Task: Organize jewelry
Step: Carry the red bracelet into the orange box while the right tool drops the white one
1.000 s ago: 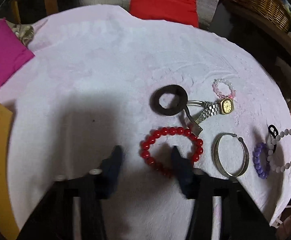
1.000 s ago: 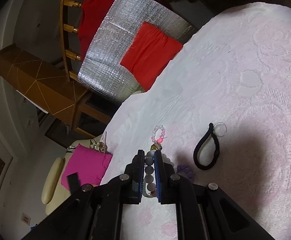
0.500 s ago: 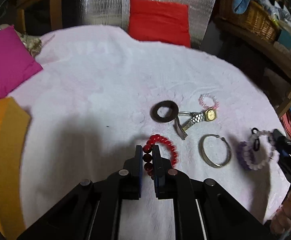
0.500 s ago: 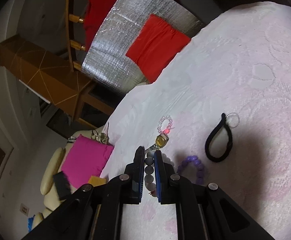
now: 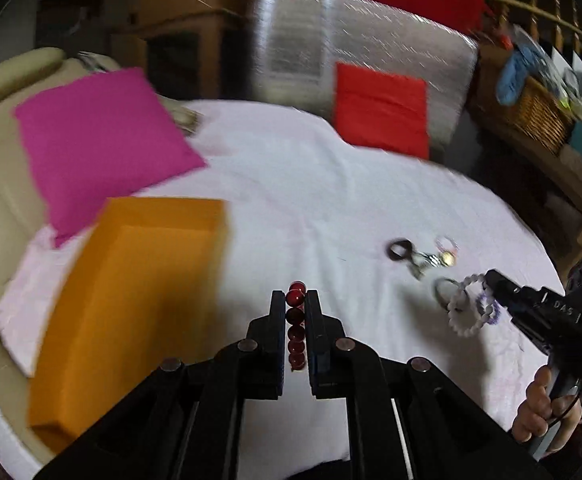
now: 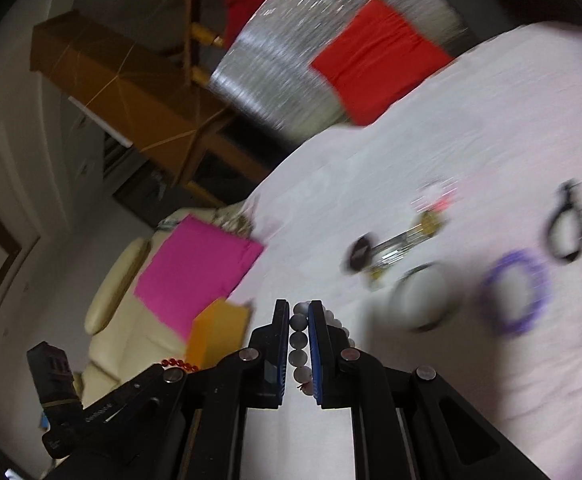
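Two bracelets now ride clear of the white cloth (image 5: 311, 208), one per gripper; a second ago both lay among the jewelry. Leftmost, the orange box (image 5: 131, 280), open-topped and beside the magenta cushion (image 5: 99, 140), has come into view and looks the likely home for both. Next, our left gripper (image 5: 295, 304), which stood open around the red bead bracelet (image 5: 296, 320) a second ago, is clamped on it, beads stacked between the pads. Further right, still on the cloth: dark ring (image 5: 399, 249), gold watch (image 5: 445, 258), metal bangle (image 6: 423, 296), purple bracelet (image 6: 515, 292), black loop (image 6: 569, 228). Rightmost, our right gripper (image 6: 299, 340) stays closed on the white bead bracelet (image 6: 298, 344). We judge two pickups done, five pieces outstanding.
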A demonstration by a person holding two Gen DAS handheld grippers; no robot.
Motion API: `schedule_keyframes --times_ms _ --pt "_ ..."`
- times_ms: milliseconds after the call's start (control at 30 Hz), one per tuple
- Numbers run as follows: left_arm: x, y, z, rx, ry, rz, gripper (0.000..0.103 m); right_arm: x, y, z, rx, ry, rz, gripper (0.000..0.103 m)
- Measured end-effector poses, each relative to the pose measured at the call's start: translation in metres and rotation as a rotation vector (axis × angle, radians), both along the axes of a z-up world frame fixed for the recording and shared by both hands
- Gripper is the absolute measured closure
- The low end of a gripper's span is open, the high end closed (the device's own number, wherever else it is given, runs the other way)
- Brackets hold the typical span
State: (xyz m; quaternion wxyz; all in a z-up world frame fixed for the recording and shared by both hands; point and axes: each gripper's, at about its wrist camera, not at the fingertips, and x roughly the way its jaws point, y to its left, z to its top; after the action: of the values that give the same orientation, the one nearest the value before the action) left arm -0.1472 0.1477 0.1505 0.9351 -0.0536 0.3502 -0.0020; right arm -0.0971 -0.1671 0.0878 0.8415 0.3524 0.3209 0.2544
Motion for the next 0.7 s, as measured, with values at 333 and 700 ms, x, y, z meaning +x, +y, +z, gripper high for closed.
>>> schedule_keyframes --times_ms 333,700 --pt "-0.032 0.1 -0.014 -0.026 0.051 0.18 0.094 0.018 0.178 0.031 -0.005 -0.025 0.299 0.092" --pt "-0.024 0.128 -0.077 -0.074 0.196 0.207 0.094 0.04 0.276 0.008 -0.108 0.034 0.376 0.092"
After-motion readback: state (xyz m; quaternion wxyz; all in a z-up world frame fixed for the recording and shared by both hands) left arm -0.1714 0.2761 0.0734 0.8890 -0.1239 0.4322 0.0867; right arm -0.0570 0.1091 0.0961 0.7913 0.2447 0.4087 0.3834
